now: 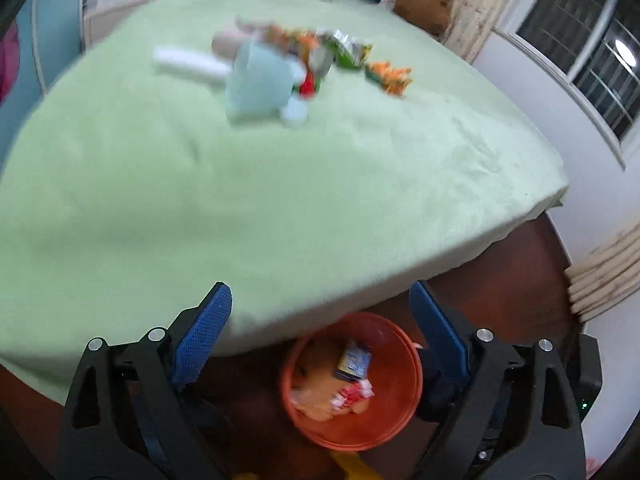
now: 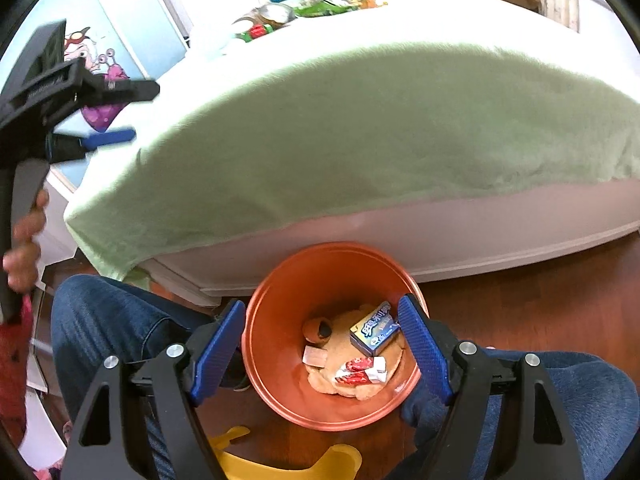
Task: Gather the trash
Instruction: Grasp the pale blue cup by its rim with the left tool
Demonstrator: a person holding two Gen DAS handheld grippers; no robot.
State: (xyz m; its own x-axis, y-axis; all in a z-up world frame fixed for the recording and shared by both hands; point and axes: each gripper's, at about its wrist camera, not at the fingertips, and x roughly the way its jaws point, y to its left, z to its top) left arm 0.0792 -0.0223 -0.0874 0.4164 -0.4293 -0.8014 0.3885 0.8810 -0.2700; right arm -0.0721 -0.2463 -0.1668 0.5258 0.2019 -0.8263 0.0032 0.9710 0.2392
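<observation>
An orange bin stands on the floor against the bed. It holds a small blue box, red-and-white wrappers and a tan soft thing. My right gripper hangs open just above the bin's mouth, nothing between its pads. My left gripper is open and empty over the bed's edge, with the bin below it. It also shows in the right wrist view, at the left. Blurred on the green sheet lie a pile of snack wrappers, an orange wrapper and a pale blue item.
The green-sheeted bed fills the middle, with pillows and a brown plush toy at its far end. A person's jeans-clad legs flank the bin. A yellow plastic object lies on the wooden floor. A window is at the right.
</observation>
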